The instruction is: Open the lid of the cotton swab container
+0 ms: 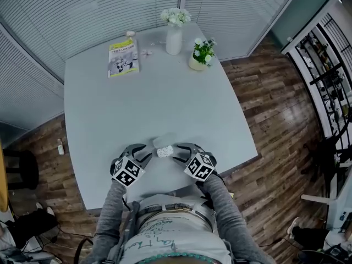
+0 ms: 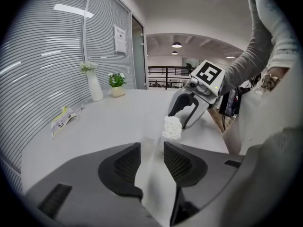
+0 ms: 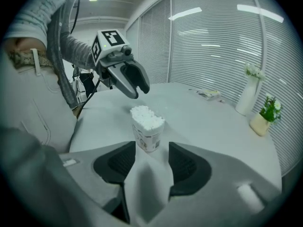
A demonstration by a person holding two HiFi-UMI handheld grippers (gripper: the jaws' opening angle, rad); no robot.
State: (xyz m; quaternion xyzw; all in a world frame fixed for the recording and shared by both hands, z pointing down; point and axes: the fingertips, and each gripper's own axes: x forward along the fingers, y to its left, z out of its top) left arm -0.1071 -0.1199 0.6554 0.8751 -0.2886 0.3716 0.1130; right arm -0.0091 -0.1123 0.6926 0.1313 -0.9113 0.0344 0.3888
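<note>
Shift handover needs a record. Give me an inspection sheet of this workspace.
Surface: pale grey table.
Job's things: cotton swab container upright near the front edge, swab tips exposed; lid not made out.
Clutter: booklet, white vase, potted plant at the far edge.
Grippers: left gripper and right gripper flank the container, both open, neither pressing it.
Cables: dark cables on the floor, near left.
Surroundings: slatted blinds, wood floor, shelving at right.

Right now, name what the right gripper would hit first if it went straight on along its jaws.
The right gripper would first meet the small white lidless tub of cotton swabs, upright on the grey table, apparently just beyond its open jaws.
</note>
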